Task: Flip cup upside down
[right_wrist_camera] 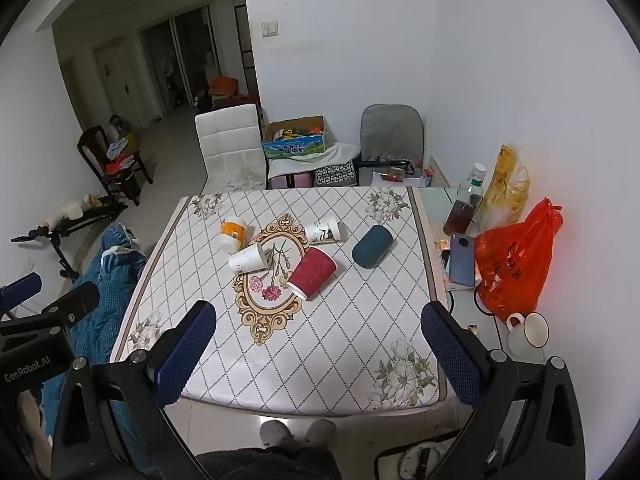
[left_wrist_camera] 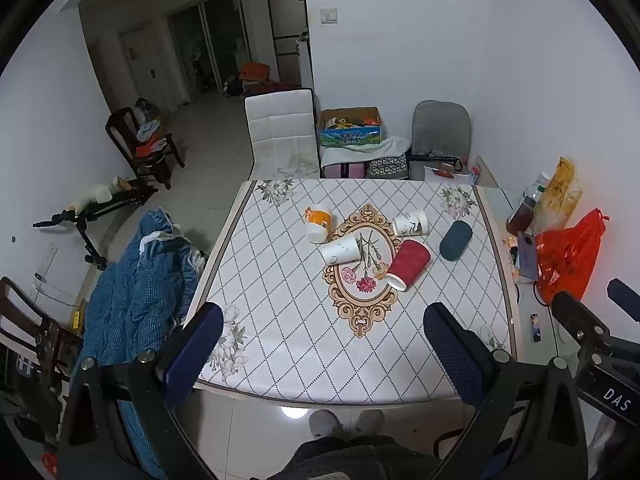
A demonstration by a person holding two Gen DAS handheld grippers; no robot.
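Beyond right hand-held gripper (right_wrist_camera: 318, 344): red cup (right_wrist_camera: 312, 273) lying sideways, apart.

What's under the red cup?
The red cup lies on its side on the tablecloth, partly over the gold oval flower picture. Its rim covers the oval's right edge, so what is drawn there can't be seen.

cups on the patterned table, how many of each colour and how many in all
orange and white cup: 1
white cup, plain with faint marks: 1
white cup with dark drawing: 1
red cup: 1
dark teal cup: 1
total: 5, all lying on their sides on the table; both tongs are open and hold nothing
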